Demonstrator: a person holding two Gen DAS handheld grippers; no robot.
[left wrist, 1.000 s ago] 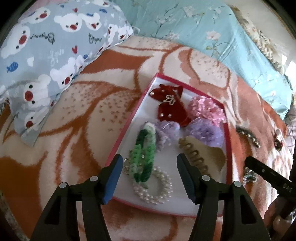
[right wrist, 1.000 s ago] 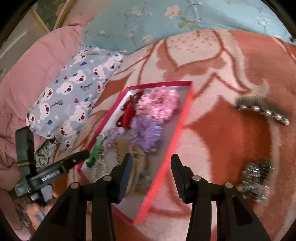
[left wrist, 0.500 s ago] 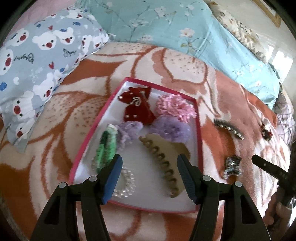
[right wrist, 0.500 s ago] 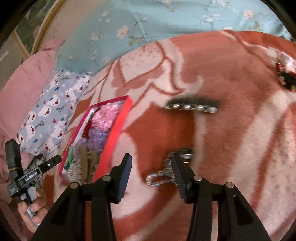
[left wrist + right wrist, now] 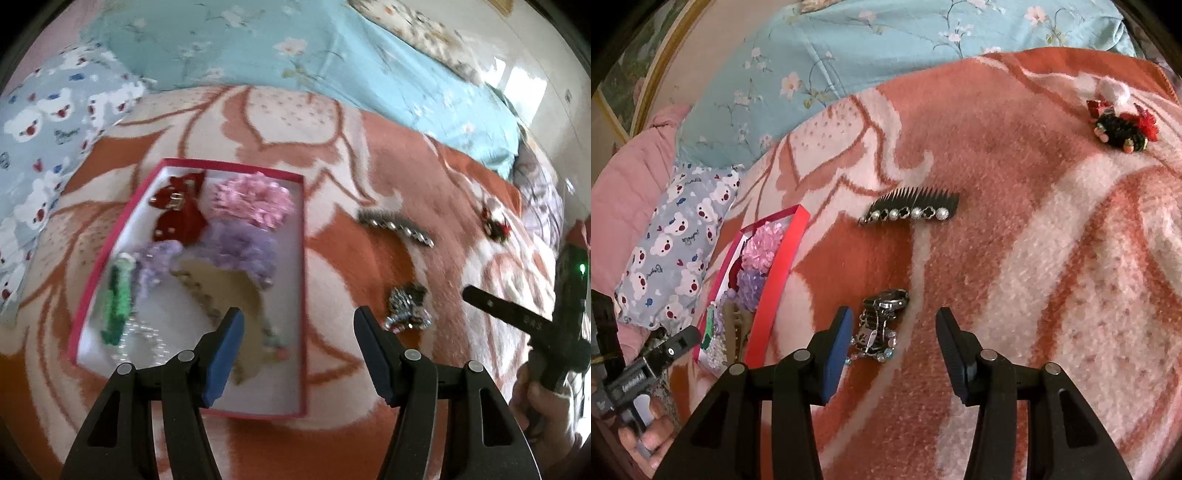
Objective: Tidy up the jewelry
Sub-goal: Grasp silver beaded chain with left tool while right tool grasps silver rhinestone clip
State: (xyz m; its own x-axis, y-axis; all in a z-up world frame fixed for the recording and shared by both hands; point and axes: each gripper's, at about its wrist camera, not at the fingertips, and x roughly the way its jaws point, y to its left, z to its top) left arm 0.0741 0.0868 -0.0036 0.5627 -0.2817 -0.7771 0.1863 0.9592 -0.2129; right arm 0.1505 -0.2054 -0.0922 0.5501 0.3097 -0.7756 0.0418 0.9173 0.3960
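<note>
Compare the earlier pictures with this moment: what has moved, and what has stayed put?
The right tool swung away from the red box to open over the silver clip. The left tool drifted right. Nothing gripped or released; the box contents and pearl comb stayed.

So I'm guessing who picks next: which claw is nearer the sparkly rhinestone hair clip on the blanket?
Right. The right claw hangs just over the rhinestone hair clip, which sits by its left finger. The left claw hovers at the red box's edge, the clip off to its right.

Comb (image 5: 910, 208) lies right of box (image 5: 783, 251).
</note>
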